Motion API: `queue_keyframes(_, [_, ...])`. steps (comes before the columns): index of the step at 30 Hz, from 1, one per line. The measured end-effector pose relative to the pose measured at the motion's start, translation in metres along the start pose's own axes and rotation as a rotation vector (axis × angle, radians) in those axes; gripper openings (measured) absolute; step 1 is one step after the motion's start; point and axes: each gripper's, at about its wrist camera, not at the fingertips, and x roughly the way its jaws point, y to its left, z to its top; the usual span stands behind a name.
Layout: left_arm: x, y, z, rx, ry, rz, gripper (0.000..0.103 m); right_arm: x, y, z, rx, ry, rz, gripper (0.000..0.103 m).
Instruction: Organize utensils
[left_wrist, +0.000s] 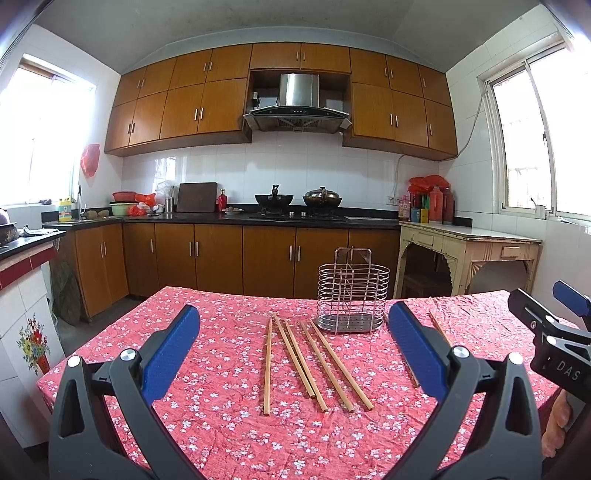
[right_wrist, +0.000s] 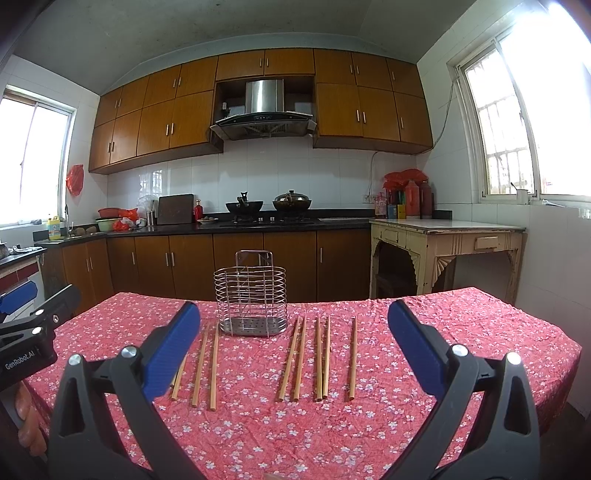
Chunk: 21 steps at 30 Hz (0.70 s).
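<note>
A: Your left tongs and right tongs both gape wide, empty.

B: Chopsticks flat on the counter flanking the rack; only the right view shows the right-side group.

Both wrist cameras look level across the table toward the kitchen counter, held low, near its front edge. Left view sits left of right; both share the wire holder and chopsticks.
</note>
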Motion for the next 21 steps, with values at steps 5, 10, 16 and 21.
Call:
queue_keyframes(5, [-0.0004, 0.0007, 0.0004, 0.0, 0.0, 0.0, 0.101, 0.0003, -0.0002, 0.0, 0.001, 0.0, -0.001, 0.099])
queue_keyframes(10, [-0.0004, 0.0003, 0.0005, 0.0, 0.0, 0.001, 0.101, 0.0005, -0.0005, 0.0003, 0.001, 0.001, 0.0, 0.099])
queue_keyframes(16, [0.0002, 0.0, -0.0006, -0.001, 0.002, 0.0, 0.101, 0.0044, 0.002, -0.0023, 0.001, 0.003, 0.0, 0.099])
queue_keyframes(21, [0.0004, 0.0, -0.0007, -0.002, 0.002, -0.001, 0.101, 0.0044, 0.0017, -0.0023, 0.002, 0.003, 0.0, 0.099])
